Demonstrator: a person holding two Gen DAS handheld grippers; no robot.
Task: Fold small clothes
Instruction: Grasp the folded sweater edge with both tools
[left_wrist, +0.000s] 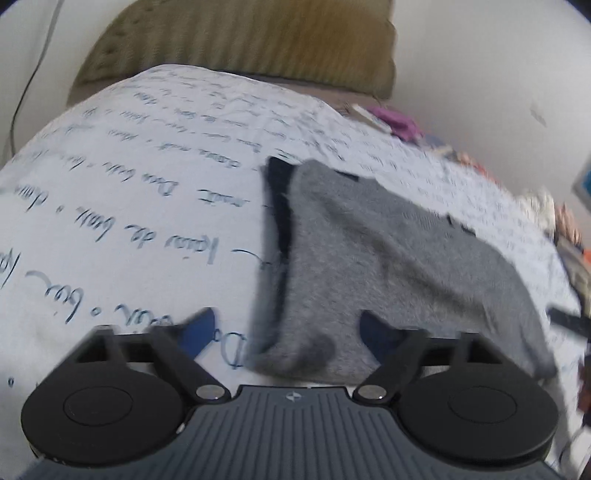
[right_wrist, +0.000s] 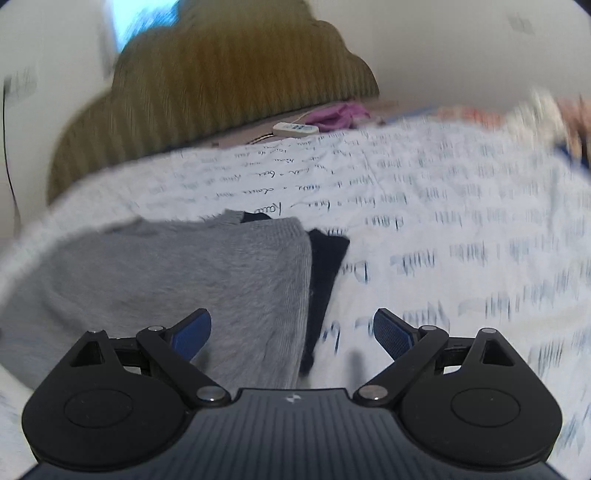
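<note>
Left gripper (left_wrist: 286, 326): jaws spread, empty, over the near edge of the grey knitted garment (left_wrist: 388, 258). Right gripper (right_wrist: 291, 328): jaws apart, empty. Garment: flat on script-printed bedsheet (right_wrist: 443, 221), dark layer (right_wrist: 325, 266) showing at its edge. Beyond: olive ribbed cushion (right_wrist: 221, 85), white power strip (right_wrist: 295, 128).

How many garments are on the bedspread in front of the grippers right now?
2. A grey knit garment lies on the bedspread; a dark garment lies beside it, partly beneath its edge. More could be hidden under the grey one.
</note>
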